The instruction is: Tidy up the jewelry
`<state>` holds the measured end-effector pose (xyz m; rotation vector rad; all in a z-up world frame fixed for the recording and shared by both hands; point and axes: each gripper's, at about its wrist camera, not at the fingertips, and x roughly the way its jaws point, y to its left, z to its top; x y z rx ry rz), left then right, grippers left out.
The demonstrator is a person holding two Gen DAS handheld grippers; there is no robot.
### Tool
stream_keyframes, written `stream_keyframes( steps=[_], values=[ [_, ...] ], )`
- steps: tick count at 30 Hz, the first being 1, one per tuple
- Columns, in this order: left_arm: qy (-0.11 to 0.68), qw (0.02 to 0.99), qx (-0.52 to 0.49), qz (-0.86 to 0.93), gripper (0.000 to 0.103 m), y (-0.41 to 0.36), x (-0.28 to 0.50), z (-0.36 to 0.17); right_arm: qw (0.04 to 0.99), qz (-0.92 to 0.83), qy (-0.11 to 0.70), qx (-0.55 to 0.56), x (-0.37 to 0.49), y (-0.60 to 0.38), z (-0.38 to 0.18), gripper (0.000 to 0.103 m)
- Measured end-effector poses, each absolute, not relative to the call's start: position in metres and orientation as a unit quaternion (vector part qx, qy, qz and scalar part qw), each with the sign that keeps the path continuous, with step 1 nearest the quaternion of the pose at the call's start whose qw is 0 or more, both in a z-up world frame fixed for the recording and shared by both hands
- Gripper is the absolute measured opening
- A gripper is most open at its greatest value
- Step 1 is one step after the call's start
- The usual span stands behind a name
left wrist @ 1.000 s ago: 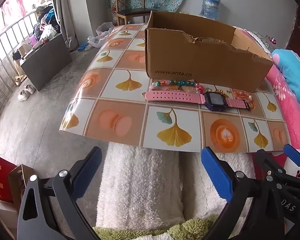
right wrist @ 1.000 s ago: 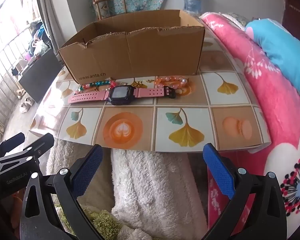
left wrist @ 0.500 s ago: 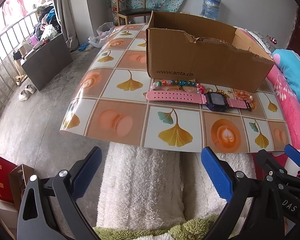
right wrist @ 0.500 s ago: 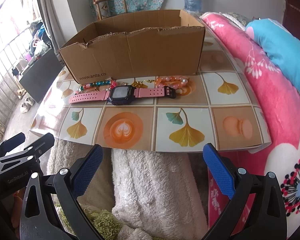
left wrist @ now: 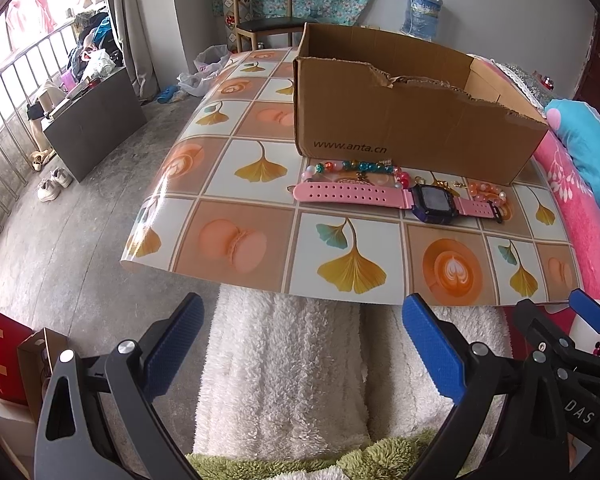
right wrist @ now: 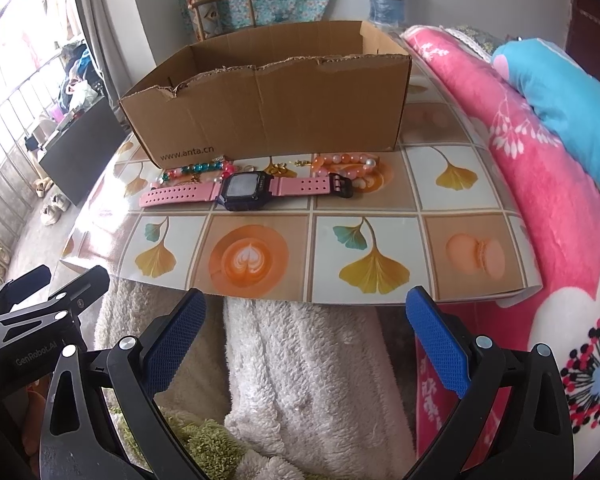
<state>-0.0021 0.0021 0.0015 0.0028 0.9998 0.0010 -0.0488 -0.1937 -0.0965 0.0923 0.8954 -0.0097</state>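
- Gripper positions: left gripper [left wrist: 300,344] and right gripper [right wrist: 306,338] both hang short of the near edge of the tiled mat [left wrist: 236,240], above a white fleece blanket [right wrist: 312,364]. Each has its jaws spread wide and nothing between them.
- Far left of the jewelry row: a multicoloured bead bracelet [left wrist: 352,167] lies on the mat, just beside the front wall of the cardboard box [left wrist: 400,136].
- Centre: a pink-strapped watch [right wrist: 246,191] lies flat and unbuckled, running left to right, on the near side of the beads. Its dark face sits toward the right in the left wrist view.
- Behind the watch: small gold-coloured pieces [right wrist: 280,168] rest between strap and box; their exact type is too small to tell.
- Right end: an orange and pearl bead bracelet [right wrist: 346,162] lies just beside the buckle end of the watch, near the box wall.
- Box contents: the interior floor is hidden from both cameras; cannot tell whether anything is inside.
- Step in hand, by judgement: approach stage, first pick not yet made; all visible jewelry is outside the box.
- Next move, by judgement: one gripper must advance over the mat, descend on one item, most accessibly the watch strap, and close across its narrow width. Adjacent beads risk being dragged along.
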Motion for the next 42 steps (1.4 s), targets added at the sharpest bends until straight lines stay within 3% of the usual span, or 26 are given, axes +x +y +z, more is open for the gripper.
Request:
stream_keyframes(
  steps=[42],
  values=[
    [0.476, 0.879, 0.004, 0.005, 0.097, 0.006, -0.0023, 0.0065, 0.9, -0.002, 0.433, 0.051, -0.0495, -0.1986, -0.0952, 0.096]
  ],
)
